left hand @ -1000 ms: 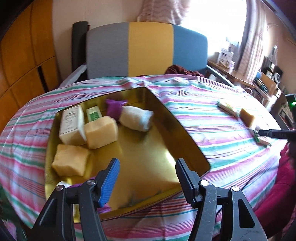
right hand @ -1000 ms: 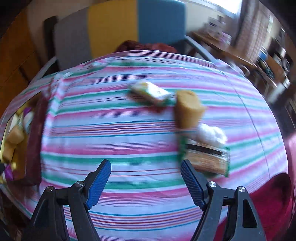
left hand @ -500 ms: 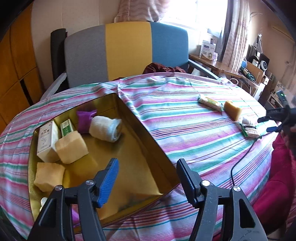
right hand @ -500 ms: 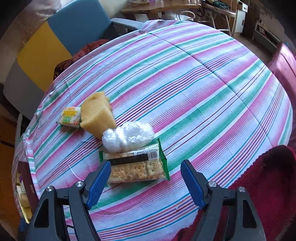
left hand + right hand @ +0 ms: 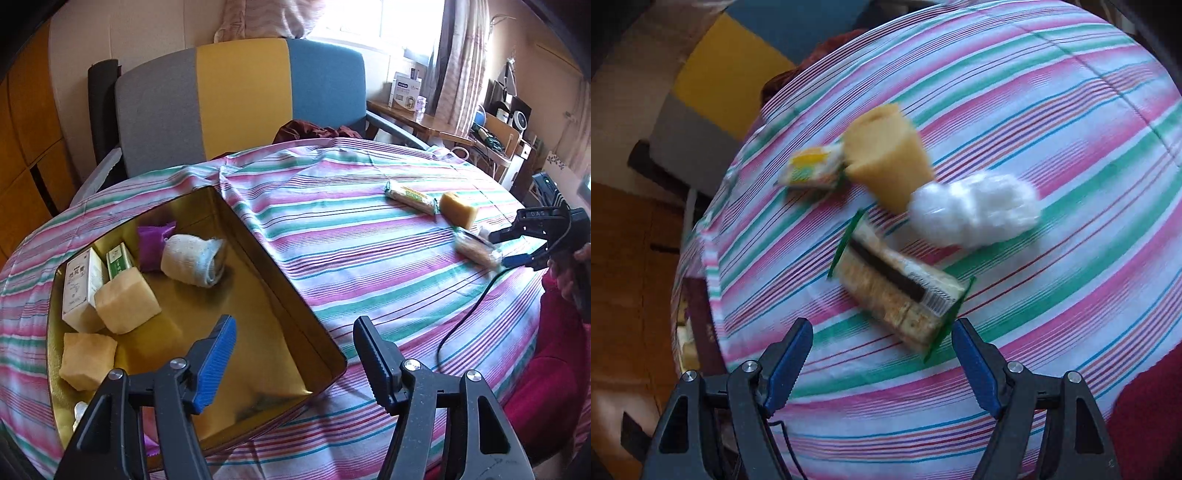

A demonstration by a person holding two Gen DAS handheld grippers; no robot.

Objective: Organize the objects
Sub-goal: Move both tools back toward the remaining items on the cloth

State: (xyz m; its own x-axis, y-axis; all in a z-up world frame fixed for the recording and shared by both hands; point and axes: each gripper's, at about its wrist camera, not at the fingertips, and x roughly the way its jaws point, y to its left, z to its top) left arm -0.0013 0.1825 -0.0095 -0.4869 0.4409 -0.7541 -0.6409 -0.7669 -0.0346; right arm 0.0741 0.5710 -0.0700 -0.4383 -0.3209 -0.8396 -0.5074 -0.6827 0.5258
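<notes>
A gold tin box (image 5: 284, 295) lies open on the striped tablecloth and holds yellow sponges (image 5: 125, 304), a white carton (image 5: 79, 284), a purple pouch (image 5: 151, 243) and a rolled white sock (image 5: 195, 260). My left gripper (image 5: 295, 362) is open and empty above the box's near corner. My right gripper (image 5: 882, 365) is open and empty just in front of a cracker packet (image 5: 901, 291). Behind the packet lie a white plastic bundle (image 5: 975, 210), a yellow sponge (image 5: 890, 158) and a small snack bar (image 5: 812, 170). The right gripper also shows in the left wrist view (image 5: 517, 247).
A grey, yellow and blue chair (image 5: 240, 99) stands behind the table. A black cable (image 5: 469, 314) runs over the cloth at the right. A red cloth (image 5: 1145, 424) lies at the table's near right edge. A cluttered desk (image 5: 443, 125) stands by the window.
My right gripper has swung right and closed in on the cracker packet, which now lies just ahead of the jaws. My left gripper has drawn back and turned right; the box sits further left.
</notes>
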